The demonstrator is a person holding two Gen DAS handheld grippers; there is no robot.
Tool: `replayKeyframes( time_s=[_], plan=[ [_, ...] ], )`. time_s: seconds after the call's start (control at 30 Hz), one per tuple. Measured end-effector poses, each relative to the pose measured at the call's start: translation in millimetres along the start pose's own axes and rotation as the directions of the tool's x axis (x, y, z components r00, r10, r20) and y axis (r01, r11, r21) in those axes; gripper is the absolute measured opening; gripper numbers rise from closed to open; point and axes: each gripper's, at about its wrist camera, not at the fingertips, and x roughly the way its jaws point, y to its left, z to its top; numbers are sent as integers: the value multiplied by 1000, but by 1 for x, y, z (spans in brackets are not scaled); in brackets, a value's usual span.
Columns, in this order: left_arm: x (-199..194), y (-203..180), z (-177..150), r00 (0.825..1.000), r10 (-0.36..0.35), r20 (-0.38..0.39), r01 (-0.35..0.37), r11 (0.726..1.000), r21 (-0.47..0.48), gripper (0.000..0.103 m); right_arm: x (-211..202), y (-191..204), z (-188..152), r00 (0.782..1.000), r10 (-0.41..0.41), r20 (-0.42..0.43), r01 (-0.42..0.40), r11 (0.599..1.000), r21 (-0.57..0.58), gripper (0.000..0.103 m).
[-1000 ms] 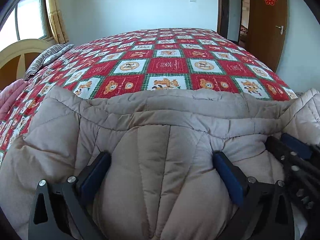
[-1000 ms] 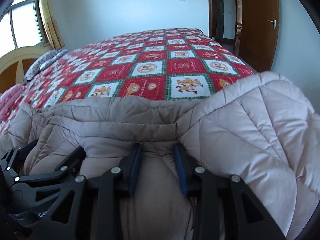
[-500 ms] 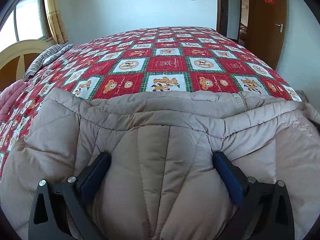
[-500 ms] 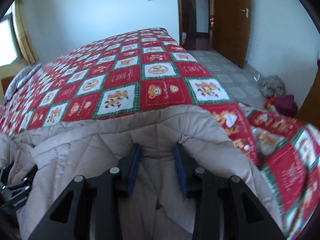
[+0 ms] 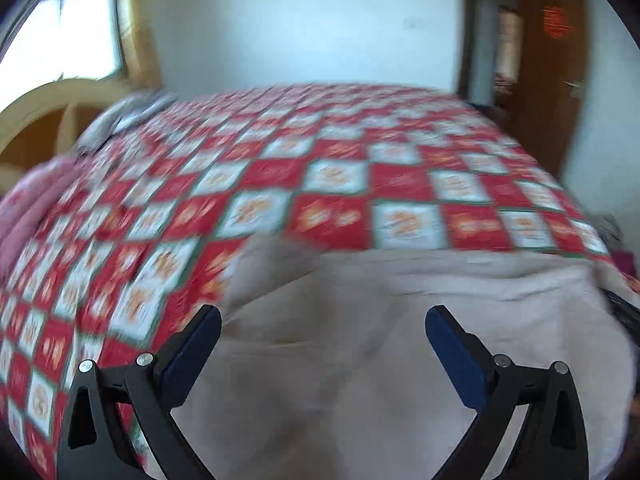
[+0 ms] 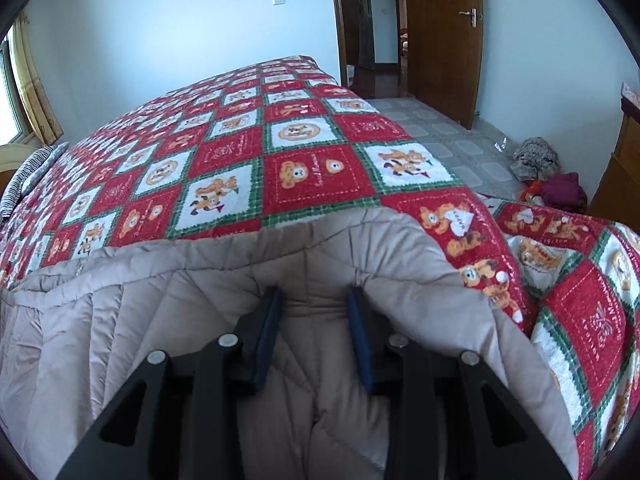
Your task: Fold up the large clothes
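Right wrist view shows my right gripper (image 6: 314, 300) pinching a fold of the padded beige coat (image 6: 120, 320) on the near bed (image 6: 240, 128); my left gripper (image 5: 322, 320) hangs wide above it. I should carry the fold flat, hems aligned.

Patchwork bedspread (image 6: 256, 168), wooden door (image 6: 444, 32), floor clothes (image 6: 548, 176)

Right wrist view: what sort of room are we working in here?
Almost certainly a home bedroom. A large bed with a red patchwork bear quilt fills the view, a striped pillow lies at its head, and a wooden door opens off the tiled floor. The beige padded coat lies on the bed.
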Motion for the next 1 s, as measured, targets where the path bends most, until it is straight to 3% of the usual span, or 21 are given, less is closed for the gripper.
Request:
replayKeyframes(
  time_s=[0.07, 0.23, 0.37, 0.43, 0.5, 0.53, 0.57, 0.6, 0.67, 0.73, 0.9, 1.0],
  plan=[
    [32, 14, -15, 996, 8, -84, -12, 999, -50, 102, -1, 0, 0, 1000, 0, 6, 0, 1000, -4, 37],
    [48, 3, -24, 998, 47, -44, -48, 999, -20, 102, -2, -1, 1, 1000, 6, 1, -6, 1000, -4, 38],
    [56, 10, -24, 998, 4, -59, -7, 998, -58, 102, -8, -6, 6, 998, 42, -36, -41, 999, 15, 38],
    [55, 11, -25, 998, 3, -60, -7, 998, -60, 102, -33, -16, 7, 995, 96, -2, -96, 993, 68, 38],
    [54, 10, -25, 998, 4, -58, -8, 998, -59, 102, -71, -32, 2, 980, 188, 67, -196, 972, 128, 46],
    [54, 11, -25, 998, 2, -57, -6, 998, -61, 102, -78, -34, -1, 978, 199, 66, -207, 969, 135, 59],
    [54, 11, -26, 998, 2, -57, -5, 998, -61, 102, -83, -37, -6, 981, 186, 49, -191, 972, 134, 73],
    [54, 11, -26, 998, 2, -57, -6, 998, -61, 102, -83, -38, -12, 987, 161, 19, -162, 979, 127, 75],
    [53, 11, -26, 998, 3, -55, -6, 998, -60, 102, -72, -38, -24, 994, 105, -32, -102, 992, 80, 69],
    [53, 11, -25, 998, 1, -57, -5, 998, -61, 102, -62, -35, -34, 999, 37, -24, -36, 999, 15, 60],
    [51, 11, -25, 998, 4, -65, -8, 998, -62, 102, -54, -26, -33, 999, -31, -36, 30, 999, -27, 59],
    [46, 17, -21, 993, -40, -115, 34, 998, -52, 102, -57, -20, -34, 997, -68, -30, 66, 995, -69, 59]
  ],
)
